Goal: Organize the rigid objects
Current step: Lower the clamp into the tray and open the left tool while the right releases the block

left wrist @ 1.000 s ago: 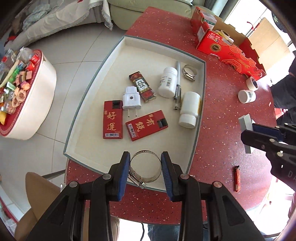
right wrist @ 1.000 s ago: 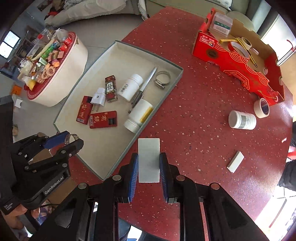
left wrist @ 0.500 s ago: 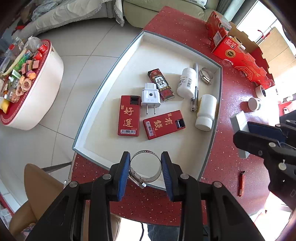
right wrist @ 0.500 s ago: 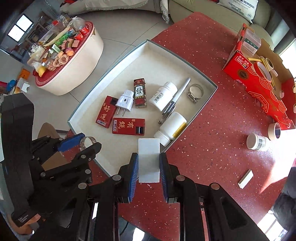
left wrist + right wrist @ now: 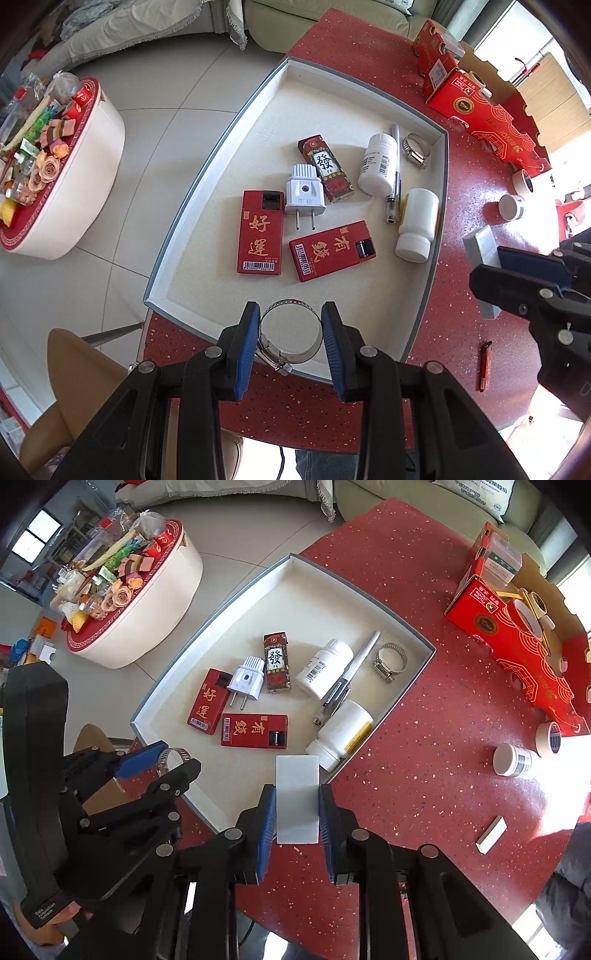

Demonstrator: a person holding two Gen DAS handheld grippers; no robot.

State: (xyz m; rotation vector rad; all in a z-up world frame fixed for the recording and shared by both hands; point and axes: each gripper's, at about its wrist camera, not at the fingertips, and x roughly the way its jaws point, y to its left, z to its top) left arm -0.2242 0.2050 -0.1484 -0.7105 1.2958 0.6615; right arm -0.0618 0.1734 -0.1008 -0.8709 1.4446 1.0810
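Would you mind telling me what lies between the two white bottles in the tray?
A silver pen lies between the labelled white bottle and the yellow-striped white bottle, touching or nearly touching both; the right wrist view shows it best.

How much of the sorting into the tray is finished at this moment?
Roughly halfway. Already in the tray: two white bottles, three red boxes, a plug, a pen and a hose clamp. In hand: the left gripper holds a second clamp, the right gripper a white block. Left on the table: lighter, jar, tape roll, small white block.
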